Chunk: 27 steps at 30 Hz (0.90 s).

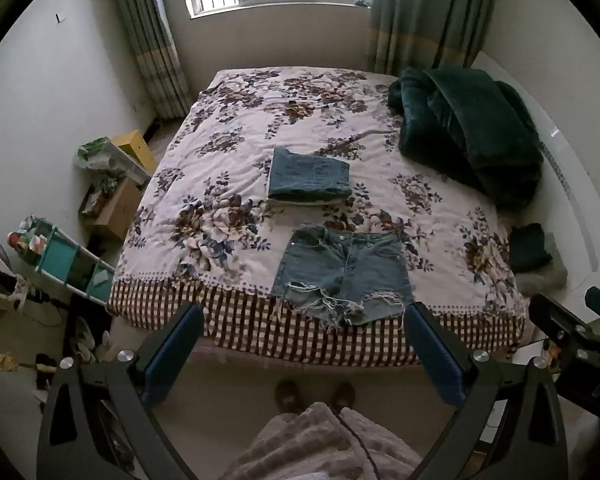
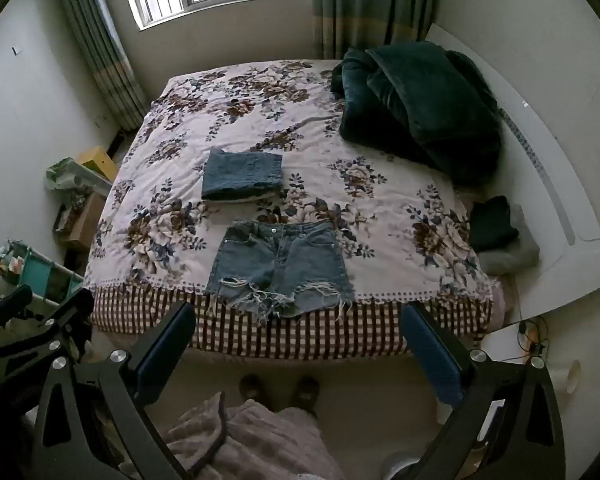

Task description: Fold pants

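Observation:
Frayed denim shorts lie flat at the near edge of the floral bed, waistband away from me, hems hanging over the checked border. They also show in the right wrist view. A folded pile of denim sits behind them, also seen in the right wrist view. My left gripper is open and empty, held above the floor just short of the shorts. My right gripper is open and empty at the same distance.
A dark green quilt is heaped at the bed's far right. A small dark folded cloth lies on the right edge. Boxes and a teal shelf crowd the floor left. My feet stand at the bed's foot.

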Each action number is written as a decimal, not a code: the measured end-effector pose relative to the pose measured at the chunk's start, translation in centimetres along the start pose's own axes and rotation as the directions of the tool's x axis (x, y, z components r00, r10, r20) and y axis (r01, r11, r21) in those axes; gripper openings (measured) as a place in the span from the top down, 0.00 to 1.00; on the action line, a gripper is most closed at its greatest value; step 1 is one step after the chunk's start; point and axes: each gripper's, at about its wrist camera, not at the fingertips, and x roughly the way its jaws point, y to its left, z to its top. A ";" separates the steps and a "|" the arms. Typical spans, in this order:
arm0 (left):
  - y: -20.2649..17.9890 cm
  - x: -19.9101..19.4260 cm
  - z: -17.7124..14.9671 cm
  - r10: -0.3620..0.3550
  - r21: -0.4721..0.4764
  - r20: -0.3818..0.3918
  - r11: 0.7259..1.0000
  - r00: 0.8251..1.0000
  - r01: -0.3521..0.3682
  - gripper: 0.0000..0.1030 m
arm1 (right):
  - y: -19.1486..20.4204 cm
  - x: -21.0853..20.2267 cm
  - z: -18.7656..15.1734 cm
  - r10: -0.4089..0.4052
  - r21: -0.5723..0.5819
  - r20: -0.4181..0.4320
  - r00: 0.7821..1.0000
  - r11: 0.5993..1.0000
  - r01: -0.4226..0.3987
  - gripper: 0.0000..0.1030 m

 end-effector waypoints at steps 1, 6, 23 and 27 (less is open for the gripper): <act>0.0 0.0 0.0 -0.003 -0.001 0.002 1.000 1.000 0.003 0.00 | 0.0 0.0 0.0 0.003 -0.001 -0.002 1.000 1.000 -0.003 0.00; 0.0 0.0 0.0 0.003 -0.001 0.001 1.000 1.000 -0.003 0.00 | 0.0 0.0 -0.2 0.002 0.001 -0.002 1.000 1.000 -0.002 0.00; 0.8 -0.6 -0.6 0.009 0.002 -0.006 1.000 1.000 -0.009 0.00 | -0.2 0.1 -0.3 0.004 0.000 -0.008 1.000 1.000 -0.004 0.00; 0.5 -0.4 -1.1 0.012 0.000 -0.007 1.000 1.000 -0.012 0.00 | 0.0 0.1 -1.1 0.002 0.000 -0.010 1.000 1.000 -0.002 0.00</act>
